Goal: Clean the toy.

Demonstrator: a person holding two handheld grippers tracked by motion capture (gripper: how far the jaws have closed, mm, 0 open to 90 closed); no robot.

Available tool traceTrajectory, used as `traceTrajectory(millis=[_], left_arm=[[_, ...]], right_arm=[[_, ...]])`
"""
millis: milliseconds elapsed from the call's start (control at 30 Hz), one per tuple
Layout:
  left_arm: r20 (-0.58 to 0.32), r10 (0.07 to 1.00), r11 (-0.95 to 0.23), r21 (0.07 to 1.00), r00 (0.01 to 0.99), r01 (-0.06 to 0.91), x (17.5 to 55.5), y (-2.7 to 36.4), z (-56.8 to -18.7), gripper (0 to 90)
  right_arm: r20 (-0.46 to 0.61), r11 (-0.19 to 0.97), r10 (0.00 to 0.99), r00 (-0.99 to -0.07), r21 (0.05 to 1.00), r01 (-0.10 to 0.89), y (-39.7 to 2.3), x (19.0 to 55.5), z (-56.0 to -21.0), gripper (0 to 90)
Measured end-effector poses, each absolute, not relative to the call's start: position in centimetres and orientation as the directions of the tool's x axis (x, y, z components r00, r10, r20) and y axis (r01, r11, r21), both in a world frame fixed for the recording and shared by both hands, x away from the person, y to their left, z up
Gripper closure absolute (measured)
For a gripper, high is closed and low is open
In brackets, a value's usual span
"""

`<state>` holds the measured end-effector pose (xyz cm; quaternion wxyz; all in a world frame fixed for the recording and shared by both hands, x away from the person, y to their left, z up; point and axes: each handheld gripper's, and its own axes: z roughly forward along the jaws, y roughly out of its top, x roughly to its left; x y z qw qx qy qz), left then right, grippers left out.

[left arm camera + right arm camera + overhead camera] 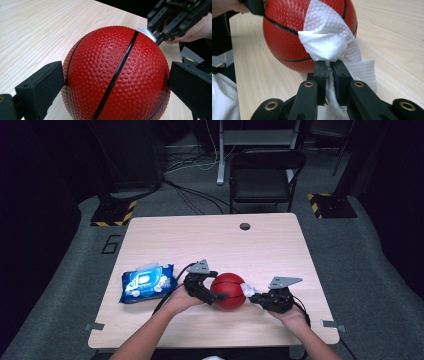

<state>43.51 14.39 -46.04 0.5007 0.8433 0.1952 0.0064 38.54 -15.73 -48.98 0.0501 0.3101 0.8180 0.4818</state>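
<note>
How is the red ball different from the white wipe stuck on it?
The red basketball is round, firm and pebbled with black lines; the white wipe is thin, soft and crumpled. The basketball sits between the left hand-held gripper's wide jaws; the wipe is pinched in the right hand-held gripper's nearly closed jaws. Both have a bumpy texture.

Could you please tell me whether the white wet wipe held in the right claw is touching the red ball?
Touching. The right gripper view shows the wet wipe, pinched in the right claw, draped flat against the red ball with no gap.
</note>
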Motion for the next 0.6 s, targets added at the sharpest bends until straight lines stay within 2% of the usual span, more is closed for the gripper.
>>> traceTrajectory(millis=[333,600], left_arm=[[-0.176,0.336,-0.427,0.848,0.925,0.316,43.4,14.2,-46.0,0.9],[-0.169,0.334,-0.431,0.848,0.927,0.31,43.4,14.4,-46.0,1.0]], right_arm=[[0.17,0.305,0.426,-0.889,0.898,0.318,-12.2,37.6,-45.0,82.6],[0.174,0.258,0.442,-0.88,0.915,0.311,-10.3,40.6,-43.7,82.6]])
